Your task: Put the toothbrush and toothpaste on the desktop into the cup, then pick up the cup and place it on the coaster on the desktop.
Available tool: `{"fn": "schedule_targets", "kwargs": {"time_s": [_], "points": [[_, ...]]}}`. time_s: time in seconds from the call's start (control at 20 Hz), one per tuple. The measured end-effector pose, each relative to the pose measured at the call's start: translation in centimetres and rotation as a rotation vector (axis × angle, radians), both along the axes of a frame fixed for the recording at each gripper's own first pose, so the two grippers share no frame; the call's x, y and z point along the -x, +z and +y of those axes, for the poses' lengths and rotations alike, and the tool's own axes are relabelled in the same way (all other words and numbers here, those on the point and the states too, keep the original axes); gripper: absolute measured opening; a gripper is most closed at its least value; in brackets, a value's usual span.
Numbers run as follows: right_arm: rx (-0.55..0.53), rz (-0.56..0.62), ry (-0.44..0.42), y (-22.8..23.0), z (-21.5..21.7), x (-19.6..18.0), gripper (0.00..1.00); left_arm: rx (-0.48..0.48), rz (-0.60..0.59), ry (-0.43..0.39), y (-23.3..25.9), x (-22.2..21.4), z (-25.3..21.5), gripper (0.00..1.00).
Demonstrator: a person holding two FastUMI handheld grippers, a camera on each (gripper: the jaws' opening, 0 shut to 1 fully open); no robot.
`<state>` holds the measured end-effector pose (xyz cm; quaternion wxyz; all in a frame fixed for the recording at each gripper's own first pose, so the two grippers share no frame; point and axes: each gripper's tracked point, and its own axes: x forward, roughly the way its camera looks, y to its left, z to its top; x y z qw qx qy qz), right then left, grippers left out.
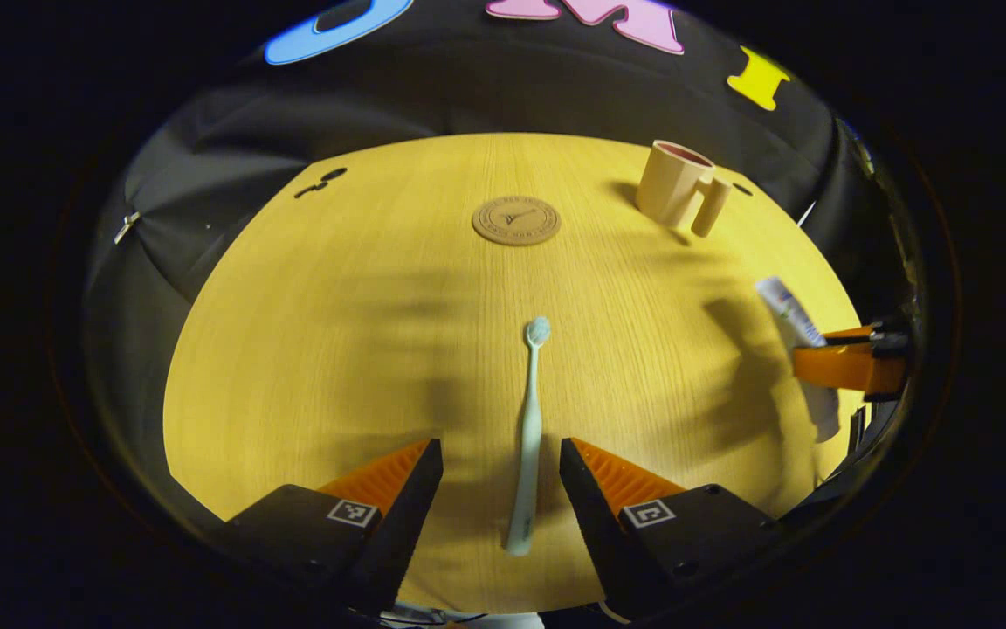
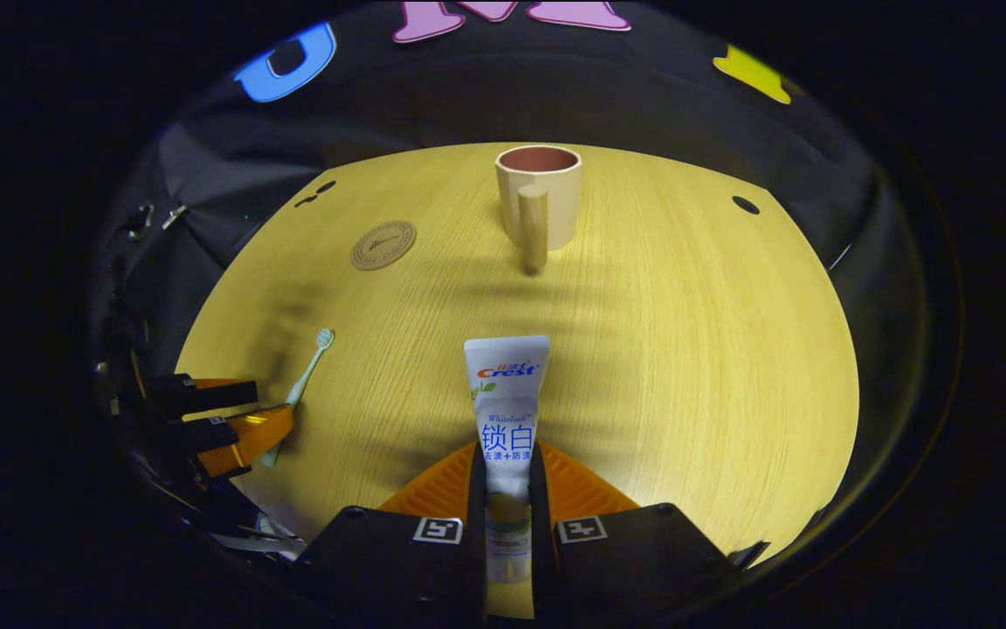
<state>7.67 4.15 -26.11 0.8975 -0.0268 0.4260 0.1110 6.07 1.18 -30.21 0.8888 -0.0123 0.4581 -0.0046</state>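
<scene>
Wooden desktop (image 1: 337, 349): toothbrush (image 1: 527, 437) between the gaping left tool (image 1: 501, 476), toothpaste (image 2: 507, 411) clamped in right tool (image 2: 503, 489).

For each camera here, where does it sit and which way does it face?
Left gripper view: rides the left gripper, facing across the table, its open fingers either side of the toothbrush.
Right gripper view: rides the right gripper, facing the cup, its fingers closed on the toothpaste.
Shared: cup, coaster, toothbrush, toothpaste, and each other's gripper.

Pale wood-grain desktop (image 1: 337, 349), matt; the toothpaste (image 2: 506, 411) tube a glossy plastic, the cup (image 2: 540, 196) smooth and matt.
</scene>
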Motion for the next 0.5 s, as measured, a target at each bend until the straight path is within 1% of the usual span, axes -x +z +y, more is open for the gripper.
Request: {"fn": "schedule_targets", "kwargs": {"time_s": [0.1,0.2,0.35,0.4,0.45,0.5], "points": [[-0.013,-0.024,-0.017,1.0,-1.0,-0.3,0.24,0.002,0.047,-0.017,-0.7,-0.2,-0.5,0.84],[-0.027,-0.039,-0.033,1.7,-1.8,-0.5,0.24,0.002,0.069,-0.036,-0.6,-0.5,-0.8,0.81],[-0.069,-0.039,-0.046,2.5,-2.1,-0.6,0.24,0.006,0.13,-0.058,-0.8,-1.0,-1.3,0.69],[-0.083,-0.037,-0.044,2.7,-2.0,-0.6,0.24,0.005,0.154,-0.065,-0.8,-1.0,-1.4,0.61],[-0.094,-0.036,-0.038,2.7,-1.9,-0.6,0.24,0.003,0.172,-0.068,-0.8,-1.0,-1.5,0.61],[-0.092,-0.037,-0.031,2.8,-2.1,-0.6,0.24,0.005,0.183,-0.068,-0.7,-1.2,-1.7,0.4]]}}
